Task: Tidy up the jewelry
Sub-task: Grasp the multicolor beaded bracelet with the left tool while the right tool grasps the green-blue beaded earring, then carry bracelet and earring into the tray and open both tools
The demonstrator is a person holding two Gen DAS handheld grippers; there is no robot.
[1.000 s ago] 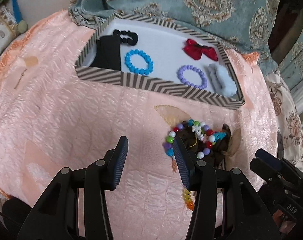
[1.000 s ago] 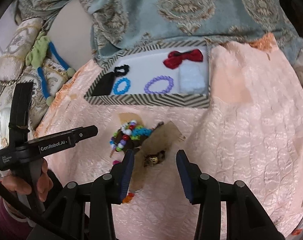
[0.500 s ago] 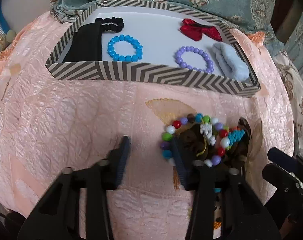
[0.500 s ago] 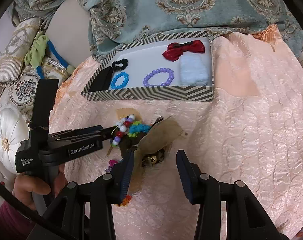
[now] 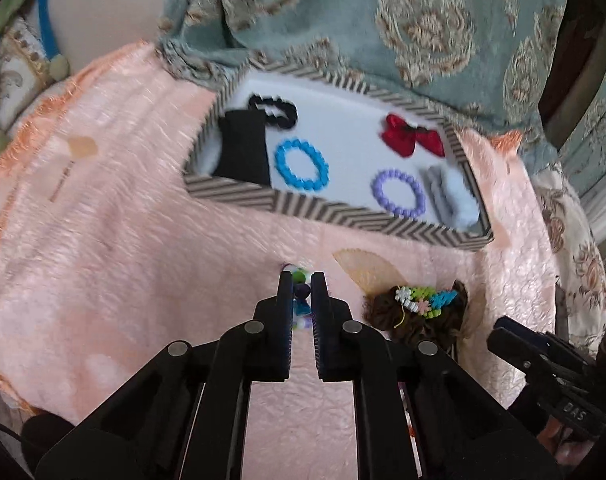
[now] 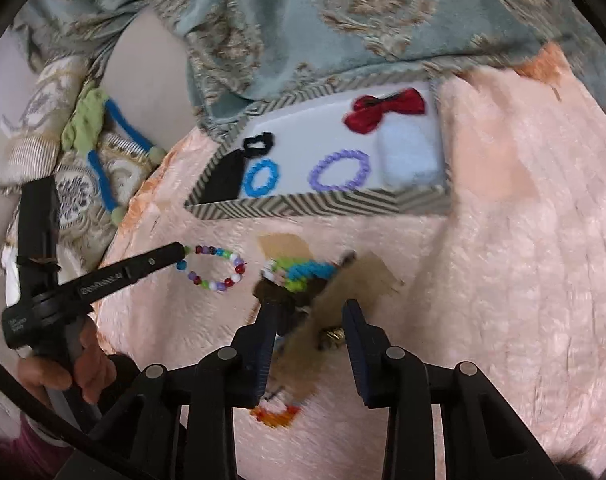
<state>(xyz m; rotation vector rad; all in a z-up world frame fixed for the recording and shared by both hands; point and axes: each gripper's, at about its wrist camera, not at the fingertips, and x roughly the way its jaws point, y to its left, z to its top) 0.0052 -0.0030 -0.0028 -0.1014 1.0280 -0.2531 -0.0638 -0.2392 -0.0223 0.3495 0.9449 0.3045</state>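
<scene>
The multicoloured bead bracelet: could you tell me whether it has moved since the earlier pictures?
Yes. The multicoloured bead bracelet, clamped by the left gripper, has left the brown pile, leftward in the right wrist view.

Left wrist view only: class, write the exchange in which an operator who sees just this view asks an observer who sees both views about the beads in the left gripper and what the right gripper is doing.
Operator: My left gripper is shut on a few beads. What are they?
Observer: They belong to a whole multicoloured bead bracelet. Its loop stands open past the tips, apart from the brown pile.
Operator: And the right gripper? I see only its edge.
Observer: The right gripper straddles tan paper and a small gold piece. Its jaws have just been closing but stand open.
</scene>
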